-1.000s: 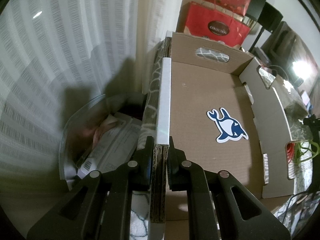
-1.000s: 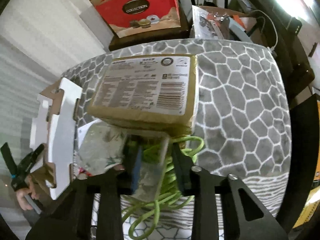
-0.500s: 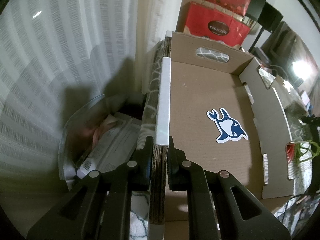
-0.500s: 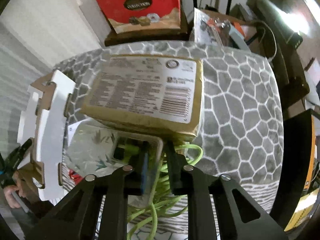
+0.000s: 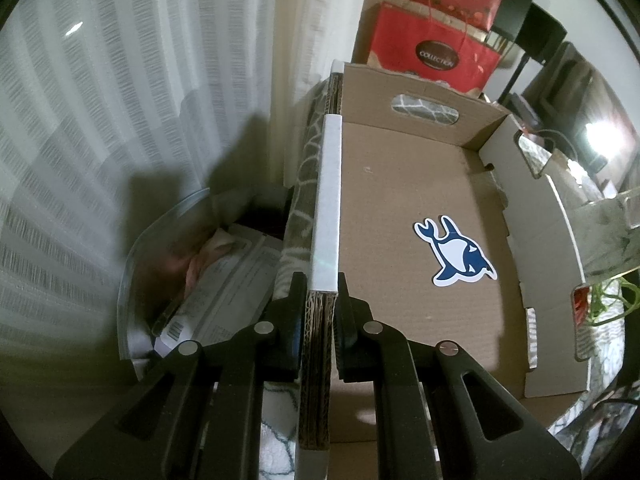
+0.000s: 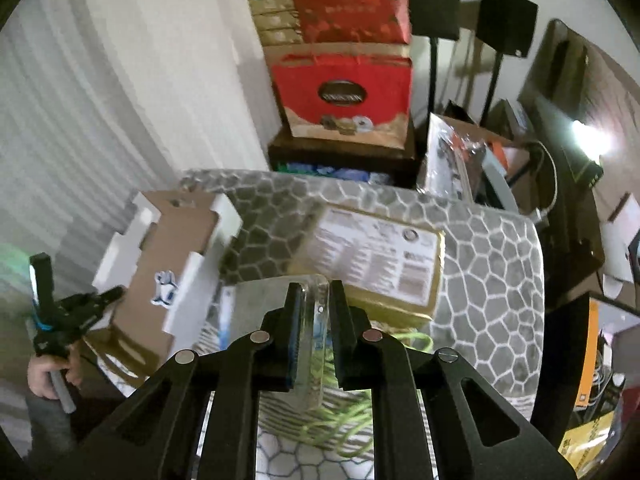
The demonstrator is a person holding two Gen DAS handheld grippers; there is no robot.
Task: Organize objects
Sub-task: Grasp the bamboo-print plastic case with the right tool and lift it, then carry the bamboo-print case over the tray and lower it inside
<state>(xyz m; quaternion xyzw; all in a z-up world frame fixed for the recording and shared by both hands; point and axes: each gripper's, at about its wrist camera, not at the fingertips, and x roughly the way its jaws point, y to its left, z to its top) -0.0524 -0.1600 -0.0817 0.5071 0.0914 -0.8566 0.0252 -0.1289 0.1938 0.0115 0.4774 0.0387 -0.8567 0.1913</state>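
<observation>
Holding the cardboard box (image 5: 420, 240) by its near wall with the left gripper (image 5: 318, 312), squeezing tight. Pinching a clear flat packet (image 6: 314, 320) in the right gripper (image 6: 314, 312), up off the table. Sitting to the left of the packet, long side pointing away: the empty box.

The cardboard box (image 6: 168, 264) sits at the left of the right wrist frame on the worktop (image 6: 492, 280); a sticker (image 5: 454, 254) lies on its floor; the labelled package (image 6: 380, 256) lies right of it at centre; gift bags (image 6: 344, 92) stand behind, upper centre; a cable (image 6: 344, 412) lies below the package.
</observation>
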